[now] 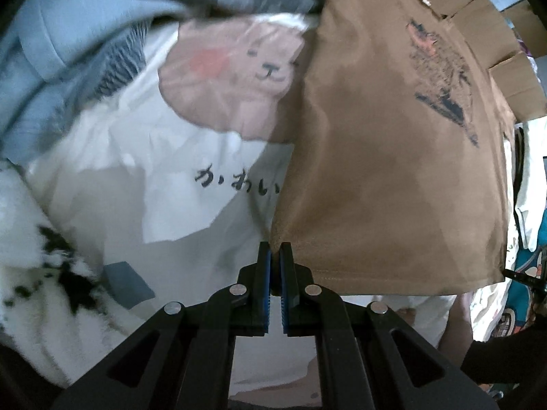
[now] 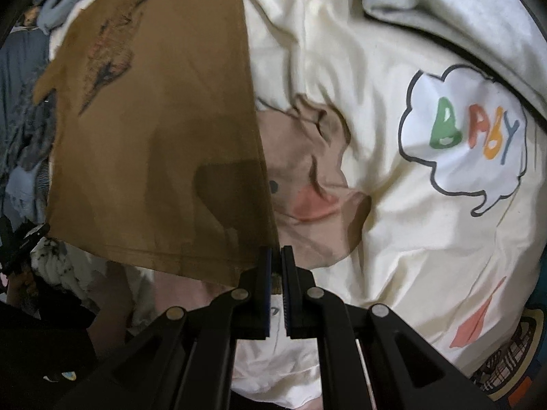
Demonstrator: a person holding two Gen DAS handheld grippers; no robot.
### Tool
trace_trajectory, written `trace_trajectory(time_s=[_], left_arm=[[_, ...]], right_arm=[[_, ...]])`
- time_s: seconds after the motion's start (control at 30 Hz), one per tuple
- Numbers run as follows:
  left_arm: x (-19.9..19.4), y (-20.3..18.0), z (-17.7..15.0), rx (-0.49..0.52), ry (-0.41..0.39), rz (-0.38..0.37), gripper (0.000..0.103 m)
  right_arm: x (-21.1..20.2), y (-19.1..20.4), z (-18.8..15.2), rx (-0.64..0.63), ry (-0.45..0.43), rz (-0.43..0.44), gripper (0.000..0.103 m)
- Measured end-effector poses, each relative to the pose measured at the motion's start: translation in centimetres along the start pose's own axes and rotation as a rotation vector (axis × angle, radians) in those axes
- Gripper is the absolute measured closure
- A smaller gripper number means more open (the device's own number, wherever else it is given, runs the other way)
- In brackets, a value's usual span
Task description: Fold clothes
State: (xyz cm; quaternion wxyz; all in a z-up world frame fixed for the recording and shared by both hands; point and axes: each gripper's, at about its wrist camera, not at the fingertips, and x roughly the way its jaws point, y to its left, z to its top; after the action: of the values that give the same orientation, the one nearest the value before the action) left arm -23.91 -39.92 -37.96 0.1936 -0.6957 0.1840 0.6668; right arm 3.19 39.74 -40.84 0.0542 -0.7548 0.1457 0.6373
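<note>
— Left hand-held gripper (image 1: 275, 251)?
— Clenched on the bottom-left corner of the brown T-shirt (image 1: 393, 143).
— Right hand-held gripper (image 2: 276, 254)?
— Pinching the shirt's other bottom corner.
— Shirt's place?
— Stretched between both, hanging above a white bear-print garment (image 1: 164, 157) and a cream "BABY" bedcover (image 2: 393, 222).

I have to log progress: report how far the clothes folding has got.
Done: no folded garment shows. In hand: left gripper and right gripper each pinch a bottom corner of the brown T-shirt, held spread. Left: folding it, then the white bear shirt and cream BABY garment.
</note>
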Motion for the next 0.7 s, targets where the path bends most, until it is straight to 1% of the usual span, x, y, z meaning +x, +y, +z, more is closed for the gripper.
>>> trace_trajectory(time_s=[0.07,0.13,0.2,0.27,0.37,0.47,0.63,0.7], left_arm=[[1.2,0.6,-0.2,-0.034,0.037,-0.031,0.098],[2.0,1.1,-0.3,-0.066,0.07,-0.045,0.097],[2.0,1.5,-0.5,-0.089,0.07,-0.061,0.091],[1.9,1.7,-0.7,-0.096,0.064,-0.054,0.088],[1.8,1.8,-0.9,-0.088,0.056,-0.03,0.088],[1.7,2.0,-1.0,-0.105,0.041,-0.044,0.088],[3.1,1.3,-1.3,-0.091,0.046,-0.058,0.088],[4.0,1.1,-1.5,-0.094,0.064,-0.048,0.088]], right_arm=[[0.7,-0.1,0.3,-0.002,0.014,-0.017,0.098],[1.2,-0.2,0.5,0.001,0.025,-0.03,0.098],[1.6,-0.1,0.7,0.001,0.033,-0.04,0.098],[1.8,-0.1,0.8,0.001,0.036,-0.049,0.098],[2.2,-0.3,0.9,0.007,0.037,-0.05,0.098],[2.2,-0.5,0.8,0.015,0.034,-0.047,0.098],[2.2,-0.8,0.5,0.022,0.027,-0.033,0.098],[2.2,-1.0,0.4,0.026,0.025,-0.029,0.098]])
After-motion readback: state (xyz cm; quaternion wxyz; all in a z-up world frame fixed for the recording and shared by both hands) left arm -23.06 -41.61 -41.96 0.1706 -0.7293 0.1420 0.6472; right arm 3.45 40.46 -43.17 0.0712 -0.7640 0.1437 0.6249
